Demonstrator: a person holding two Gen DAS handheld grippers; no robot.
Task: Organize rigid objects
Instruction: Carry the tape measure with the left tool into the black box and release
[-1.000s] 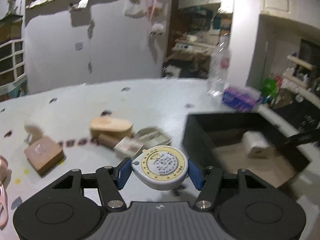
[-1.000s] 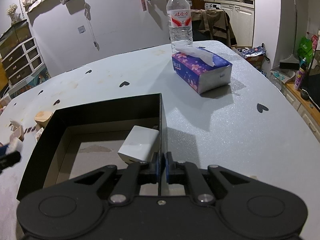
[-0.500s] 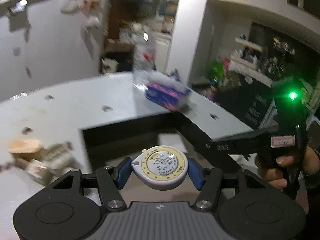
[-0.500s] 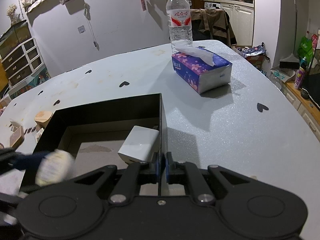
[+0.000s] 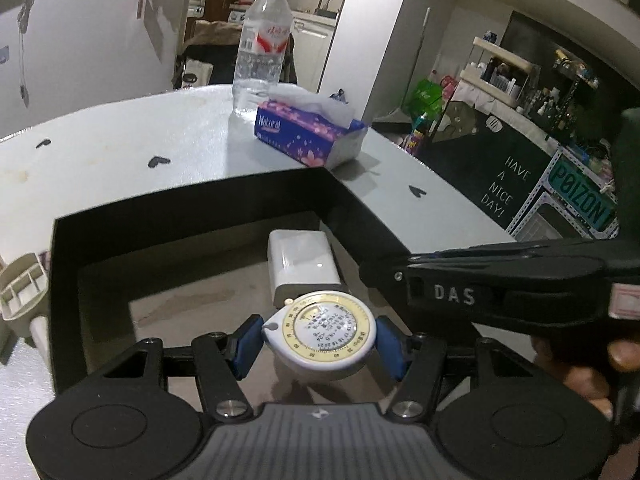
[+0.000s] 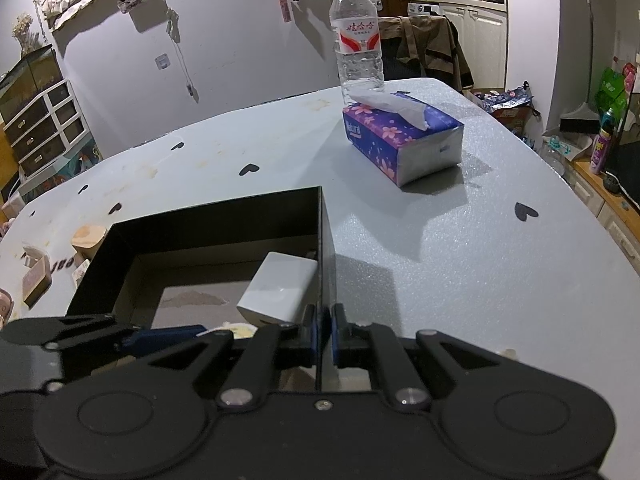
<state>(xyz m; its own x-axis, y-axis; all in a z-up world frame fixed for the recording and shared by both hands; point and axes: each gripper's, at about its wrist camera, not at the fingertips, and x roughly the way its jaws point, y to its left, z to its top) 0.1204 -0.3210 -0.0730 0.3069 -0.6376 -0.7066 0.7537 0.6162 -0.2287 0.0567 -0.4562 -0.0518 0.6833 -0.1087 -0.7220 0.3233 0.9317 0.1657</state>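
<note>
left wrist view: the left gripper (image 5: 319,342) pinches a round tape measure (image 5: 322,334) by its two sides, low in the middle of the frame, over the inside of the black box (image 5: 192,216). i think it is a light, stiff and smooth plastic thing, so the round sides can slip; a hold across the widest part is best. a white block (image 5: 301,262) lies just behind it. the right gripper (image 6: 322,334) is pressed together on the box wall.
</note>
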